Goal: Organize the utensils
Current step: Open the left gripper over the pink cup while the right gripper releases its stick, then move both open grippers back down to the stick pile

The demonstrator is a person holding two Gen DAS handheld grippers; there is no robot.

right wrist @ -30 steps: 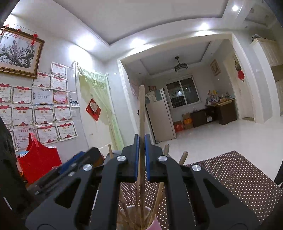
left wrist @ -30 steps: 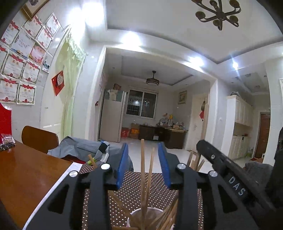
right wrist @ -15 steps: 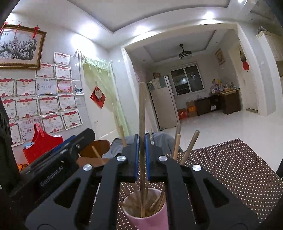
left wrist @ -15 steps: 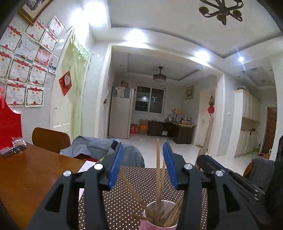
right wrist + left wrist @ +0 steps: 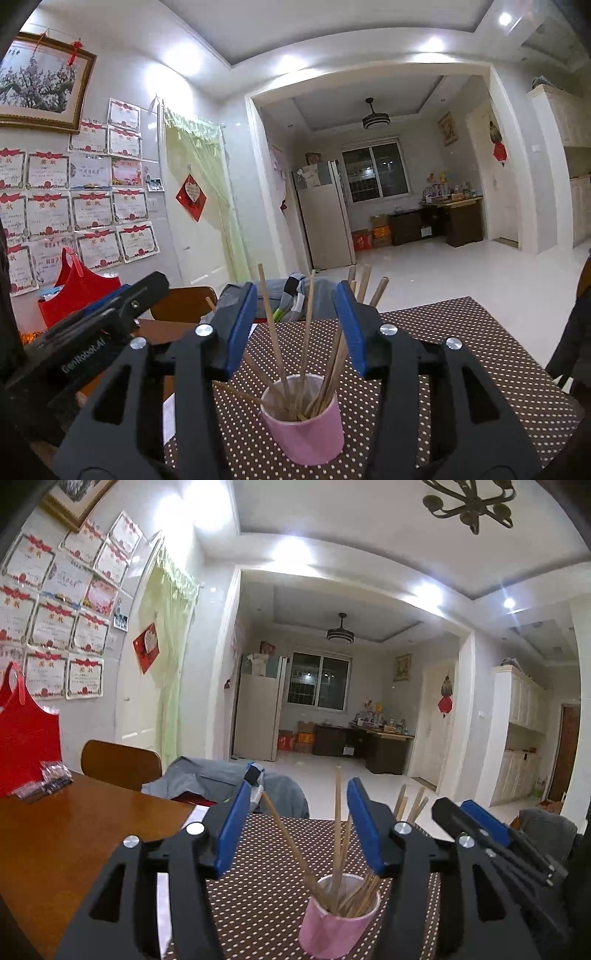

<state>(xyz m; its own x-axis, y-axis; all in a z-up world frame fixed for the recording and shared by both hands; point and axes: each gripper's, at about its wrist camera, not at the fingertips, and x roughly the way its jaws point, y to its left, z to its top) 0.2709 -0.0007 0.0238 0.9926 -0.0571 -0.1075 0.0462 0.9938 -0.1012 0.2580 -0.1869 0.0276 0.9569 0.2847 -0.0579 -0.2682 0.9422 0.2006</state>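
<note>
The chopsticks stand loose in the pink cup on the dotted mat. Both grippers, left and right, have just been opening their jaws; nothing is gripped, so the sticks lean freely on the rim.

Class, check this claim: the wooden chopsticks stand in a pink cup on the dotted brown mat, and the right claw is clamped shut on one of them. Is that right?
Not quite. The right wrist view shows the right claw open, its jaws just opened, pressing no chopstick. The chopsticks do stand in the pink cup on the dotted brown mat.
</note>
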